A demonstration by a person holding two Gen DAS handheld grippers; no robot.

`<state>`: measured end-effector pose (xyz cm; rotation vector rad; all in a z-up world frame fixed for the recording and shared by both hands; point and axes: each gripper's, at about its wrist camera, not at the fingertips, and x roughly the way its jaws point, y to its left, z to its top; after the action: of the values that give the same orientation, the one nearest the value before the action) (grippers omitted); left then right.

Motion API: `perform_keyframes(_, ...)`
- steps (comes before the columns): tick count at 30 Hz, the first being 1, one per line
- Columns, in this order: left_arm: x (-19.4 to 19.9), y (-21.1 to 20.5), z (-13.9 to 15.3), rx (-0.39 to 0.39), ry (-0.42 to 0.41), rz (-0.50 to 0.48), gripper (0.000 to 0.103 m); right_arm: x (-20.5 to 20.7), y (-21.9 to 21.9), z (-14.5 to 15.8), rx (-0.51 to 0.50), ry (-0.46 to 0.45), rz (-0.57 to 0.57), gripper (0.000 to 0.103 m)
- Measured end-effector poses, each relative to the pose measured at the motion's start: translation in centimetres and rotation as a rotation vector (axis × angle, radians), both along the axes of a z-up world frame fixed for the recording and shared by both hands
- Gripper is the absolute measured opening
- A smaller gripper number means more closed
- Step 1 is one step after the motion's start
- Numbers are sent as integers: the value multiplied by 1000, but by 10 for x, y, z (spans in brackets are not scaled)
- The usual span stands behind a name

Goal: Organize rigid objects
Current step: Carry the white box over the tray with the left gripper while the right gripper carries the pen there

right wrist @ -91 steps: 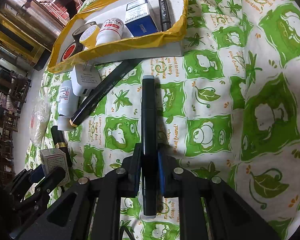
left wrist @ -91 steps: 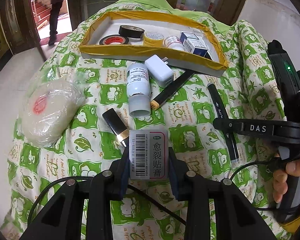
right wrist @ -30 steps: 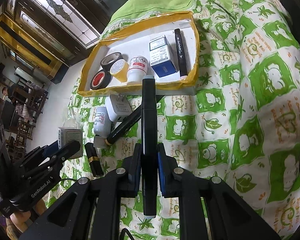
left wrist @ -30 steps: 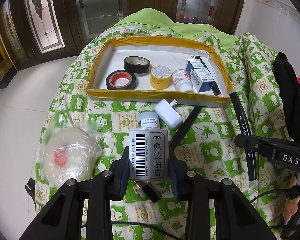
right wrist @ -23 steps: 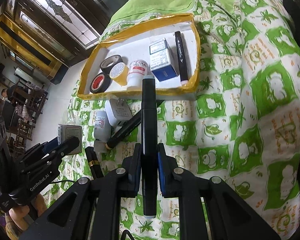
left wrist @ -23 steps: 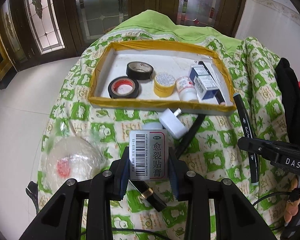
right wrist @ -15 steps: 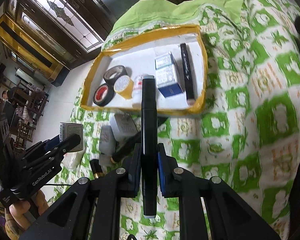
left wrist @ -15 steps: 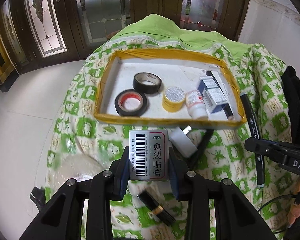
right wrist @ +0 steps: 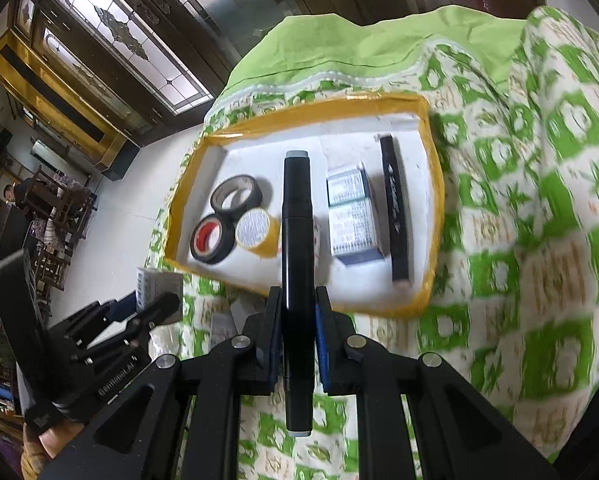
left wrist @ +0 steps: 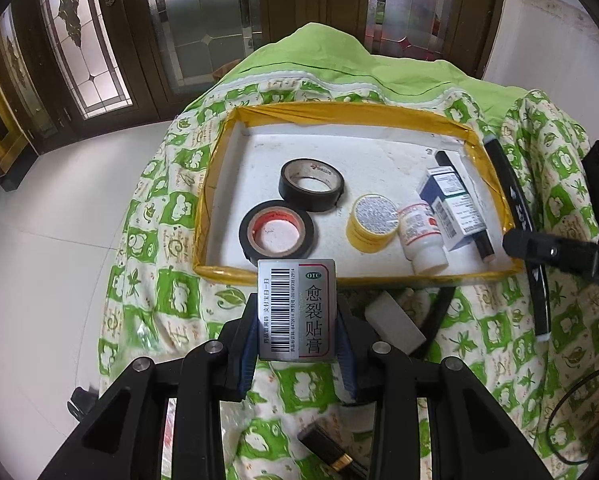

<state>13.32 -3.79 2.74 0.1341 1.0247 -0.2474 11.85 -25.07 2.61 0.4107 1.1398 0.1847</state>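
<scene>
Both hands have carried loads to the yellow-rimmed tray (left wrist: 215, 184); left gripper (left wrist: 297, 344) pinches silver box (left wrist: 296, 310) at tray's 6 o'clock rim; right gripper (right wrist: 297, 336) clamps black marker (right wrist: 297, 264) (tip over tray); drop-off looks next.

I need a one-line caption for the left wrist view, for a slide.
Left claw shut on a silver medicine box, before the yellow-rimmed tray.

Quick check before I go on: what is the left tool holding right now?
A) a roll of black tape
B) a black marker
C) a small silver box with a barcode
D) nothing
C: in the left wrist view the left tool is clamped on the small silver box with the barcode, in front of the yellow-edged tray.
</scene>
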Motion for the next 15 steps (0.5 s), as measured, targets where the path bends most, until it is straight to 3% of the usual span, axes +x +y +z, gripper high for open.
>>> perform_keyframes(15,80,10,2,-20,13,56,35,70,14,-23,80,50,5,14)
